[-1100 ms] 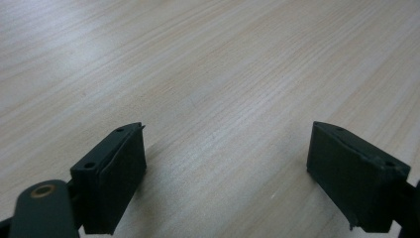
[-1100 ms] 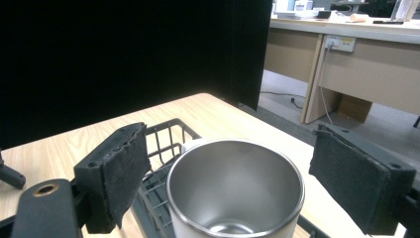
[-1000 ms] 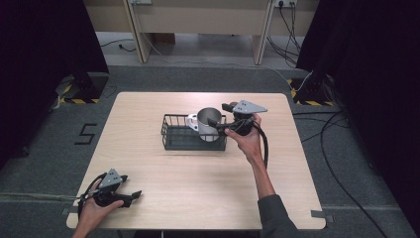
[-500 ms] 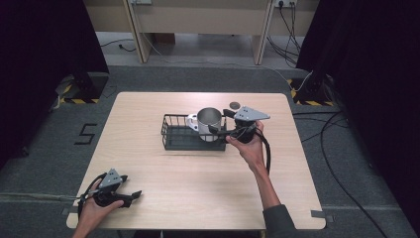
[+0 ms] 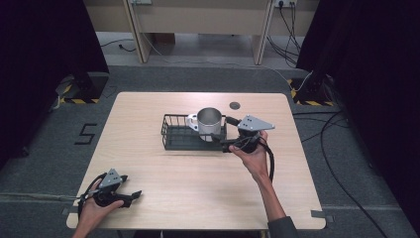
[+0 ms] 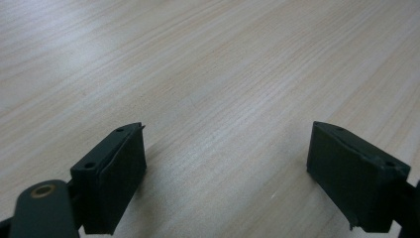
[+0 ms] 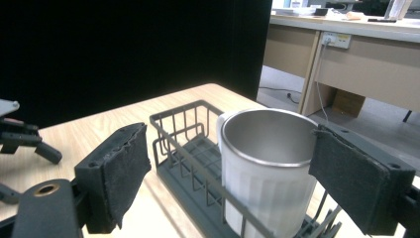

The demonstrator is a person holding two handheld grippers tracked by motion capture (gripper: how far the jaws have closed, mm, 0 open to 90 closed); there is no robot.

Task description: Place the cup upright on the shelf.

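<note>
One metal cup (image 5: 210, 121), in wire basket (image 5: 171, 135), just beyond wide-open right gripper (image 5: 220, 141)

A pale wooden table (image 5: 198, 178) stands on a grey floor (image 5: 356, 163). A dark wire basket (image 5: 181, 136) sits directly on it near the middle. A small dark round spot (image 5: 235, 105), perhaps a hole or a cap, lies near the far edge, apart from the basket.
</note>
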